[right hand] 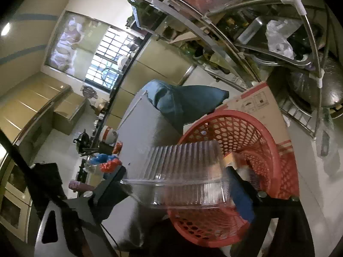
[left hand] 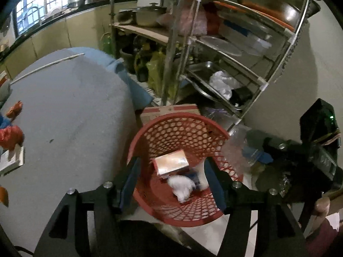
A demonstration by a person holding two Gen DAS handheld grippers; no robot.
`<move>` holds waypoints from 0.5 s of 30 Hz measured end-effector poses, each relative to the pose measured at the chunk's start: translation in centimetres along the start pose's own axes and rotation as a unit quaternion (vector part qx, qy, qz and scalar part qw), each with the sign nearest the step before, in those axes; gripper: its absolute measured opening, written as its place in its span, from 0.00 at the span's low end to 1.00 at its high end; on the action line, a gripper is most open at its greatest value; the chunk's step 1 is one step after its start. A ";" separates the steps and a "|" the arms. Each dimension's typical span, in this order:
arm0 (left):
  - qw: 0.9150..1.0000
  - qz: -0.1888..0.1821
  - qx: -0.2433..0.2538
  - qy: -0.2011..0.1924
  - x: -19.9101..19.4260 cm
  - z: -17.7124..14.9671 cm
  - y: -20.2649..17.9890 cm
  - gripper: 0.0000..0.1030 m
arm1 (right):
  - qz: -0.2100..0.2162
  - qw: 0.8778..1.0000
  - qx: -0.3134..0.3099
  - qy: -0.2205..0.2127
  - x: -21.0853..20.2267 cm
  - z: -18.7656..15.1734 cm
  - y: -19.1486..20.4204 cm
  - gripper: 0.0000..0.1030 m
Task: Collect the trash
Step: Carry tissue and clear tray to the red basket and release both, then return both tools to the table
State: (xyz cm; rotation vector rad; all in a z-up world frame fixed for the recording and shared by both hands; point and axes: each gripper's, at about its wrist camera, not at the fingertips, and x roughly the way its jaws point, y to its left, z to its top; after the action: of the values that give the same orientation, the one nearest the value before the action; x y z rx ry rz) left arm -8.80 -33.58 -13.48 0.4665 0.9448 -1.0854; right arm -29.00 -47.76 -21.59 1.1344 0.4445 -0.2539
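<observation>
1. Fingers of the right gripper (right hand: 178, 184) clamp a clear ribbed plastic clamshell container (right hand: 184, 171), long axis crosswise between them.
2. Red perforated plastic basket (right hand: 276, 150) lies just beyond and below, mouth facing it.
3. Left gripper (left hand: 171, 180) is spread, empty, over the basket.

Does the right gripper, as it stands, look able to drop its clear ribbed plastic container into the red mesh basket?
Probably yes. The right gripper holds the clear ribbed plastic container beside the red mesh basket, whose mouth is open. The open left gripper hovers over that mouth and may crowd the drop.
</observation>
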 end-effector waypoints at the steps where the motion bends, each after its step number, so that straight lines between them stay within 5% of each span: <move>1: 1.000 0.001 -0.005 -0.003 -0.4 -0.2 0.5 0.61 | 0.003 1.000 -0.001 0.000 0.1 0.0 0.1 0.92; 15: 0.993 0.084 -0.074 -0.025 -6.4 -6.1 7.5 0.62 | 0.016 0.997 -0.069 0.008 2.2 -1.6 5.1 0.92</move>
State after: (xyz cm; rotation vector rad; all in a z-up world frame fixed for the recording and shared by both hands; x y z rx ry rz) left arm -5.55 -22.52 -12.27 0.3888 0.9181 -0.8643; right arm -25.28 -44.19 -18.97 1.0086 0.4513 -0.1836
